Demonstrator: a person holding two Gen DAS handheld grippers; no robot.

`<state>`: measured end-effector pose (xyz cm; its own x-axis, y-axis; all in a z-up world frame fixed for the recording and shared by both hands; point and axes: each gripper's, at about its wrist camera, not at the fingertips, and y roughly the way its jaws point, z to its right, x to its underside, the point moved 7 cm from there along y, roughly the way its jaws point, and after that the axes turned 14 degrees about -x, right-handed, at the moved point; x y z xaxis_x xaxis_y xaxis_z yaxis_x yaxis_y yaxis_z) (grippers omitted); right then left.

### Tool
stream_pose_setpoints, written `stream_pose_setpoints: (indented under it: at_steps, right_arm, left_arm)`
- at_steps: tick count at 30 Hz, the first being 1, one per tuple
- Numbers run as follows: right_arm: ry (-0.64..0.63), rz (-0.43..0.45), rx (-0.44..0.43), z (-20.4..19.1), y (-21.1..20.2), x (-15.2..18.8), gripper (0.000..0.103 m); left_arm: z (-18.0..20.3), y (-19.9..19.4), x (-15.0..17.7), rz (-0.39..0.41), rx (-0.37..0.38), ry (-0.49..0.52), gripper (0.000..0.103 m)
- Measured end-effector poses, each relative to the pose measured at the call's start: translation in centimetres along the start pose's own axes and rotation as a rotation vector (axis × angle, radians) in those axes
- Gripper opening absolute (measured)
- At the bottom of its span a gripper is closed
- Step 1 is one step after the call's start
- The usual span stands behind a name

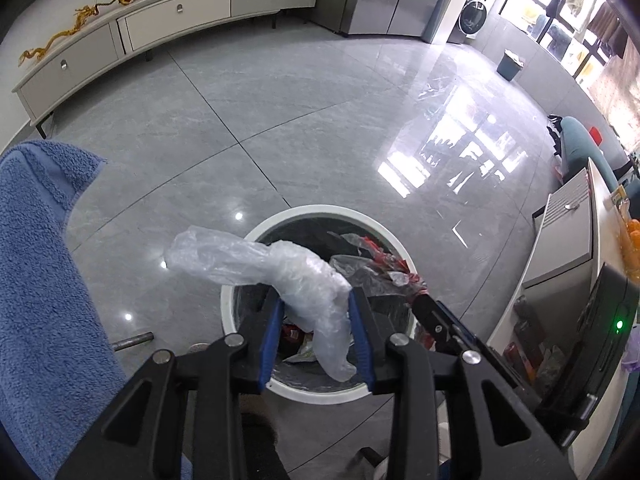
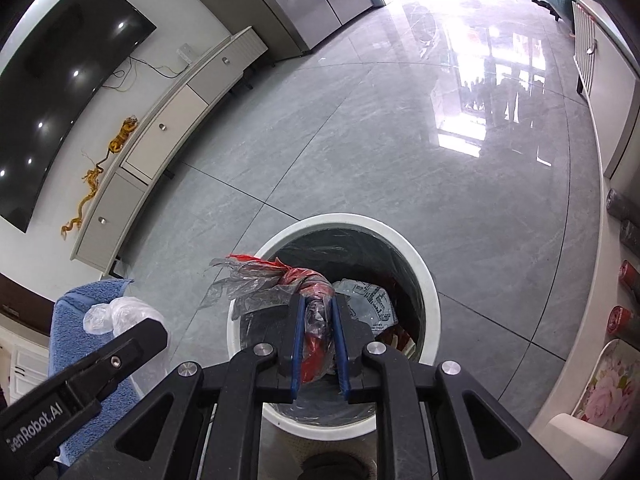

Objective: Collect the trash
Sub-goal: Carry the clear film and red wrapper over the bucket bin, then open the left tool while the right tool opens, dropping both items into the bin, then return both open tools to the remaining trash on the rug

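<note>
Over the white bin (image 1: 312, 390), left jaws pinching clear bag (image 1: 256, 268) lying leftward, right jaws clamping red wrapper (image 2: 316, 300) lengthwise.

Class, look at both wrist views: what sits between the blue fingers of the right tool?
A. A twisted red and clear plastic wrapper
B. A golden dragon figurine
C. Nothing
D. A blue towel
A: the right tool pinches a twisted red and clear plastic wrapper above the white-rimmed bin.
</note>
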<state>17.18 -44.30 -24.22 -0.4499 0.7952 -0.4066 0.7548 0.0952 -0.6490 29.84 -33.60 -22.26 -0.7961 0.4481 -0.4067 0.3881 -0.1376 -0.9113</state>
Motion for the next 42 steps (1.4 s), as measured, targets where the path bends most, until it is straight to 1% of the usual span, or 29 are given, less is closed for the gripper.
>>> stream_pose_setpoints:
  at_steps: [2, 3, 4, 5, 6, 10, 14, 18, 19, 20, 21, 22, 29, 37, 42]
  right_arm:
    - [0.002, -0.002, 0.004, 0.2, 0.0, -0.1, 0.016]
    - [0.002, -0.001, 0.006, 0.2, -0.1, 0.0, 0.022]
    - [0.005, 0.001, 0.01, 0.1, -0.1, 0.0, 0.031]
    - [0.008, 0.005, 0.012, 0.2, -0.1, 0.0, 0.035]
    - [0.01, 0.009, 0.012, 0.2, -0.2, -0.1, 0.036]
    - [0.004, 0.009, 0.013, 0.1, -0.2, -0.1, 0.036]
    - [0.0, 0.011, 0.016, -0.3, -0.3, 0.1, 0.036]
    - [-0.003, 0.015, 0.019, -0.6, -0.6, 0.3, 0.037]
    - [-0.003, 0.016, 0.019, -0.7, -0.7, 0.4, 0.039]
    - [-0.003, 0.016, 0.019, -0.8, -0.8, 0.4, 0.045]
    - [-0.004, 0.018, 0.02, -0.8, -0.9, 0.3, 0.055]
    - [-0.006, 0.024, 0.019, -1.0, -1.0, 0.4, 0.057]
    - [-0.025, 0.041, -0.006, -2.6, -2.3, 0.4, 0.057]
    - [-0.062, 0.056, -0.048, -5.0, -5.2, 0.7, 0.057]
    - [-0.075, 0.076, -0.062, -6.2, -7.4, 0.7, 0.057]
  left_arm:
    - [0.1, 0.3, -0.1, -0.007, 0.014, -0.008, 0.034]
    - [0.2, 0.4, -0.1, -0.009, 0.019, -0.01, 0.037]
    - [0.2, 0.4, -0.1, -0.012, 0.024, -0.012, 0.039]
    - [0.3, 0.5, -0.1, -0.013, 0.032, -0.016, 0.043]
    - [0.3, 0.5, -0.2, -0.011, 0.037, -0.021, 0.045]
    - [0.5, 0.4, -0.2, -0.014, 0.048, -0.032, 0.047]
    - [0.4, 0.0, -0.4, -0.007, 0.056, -0.047, 0.051]
    - [0.0, -0.8, -0.5, 0.005, 0.063, -0.06, 0.052]
    - [-0.1, -1.0, -0.5, 0.007, 0.064, -0.063, 0.052]
    - [-0.2, -1.4, -0.4, 0.01, 0.068, -0.067, 0.052]
    - [-0.3, -1.6, -0.4, 0.013, 0.069, -0.069, 0.052]
    - [-0.4, -1.8, -0.4, 0.016, 0.069, -0.07, 0.052]
    - [-1.7, -5.0, -0.3, 0.06, 0.073, -0.09, 0.052]
    - [-3.2, -9.3, 0.2, 0.109, 0.092, -0.122, 0.052]
    - [-4.6, -13.4, 1.4, 0.165, 0.104, -0.146, 0.052]
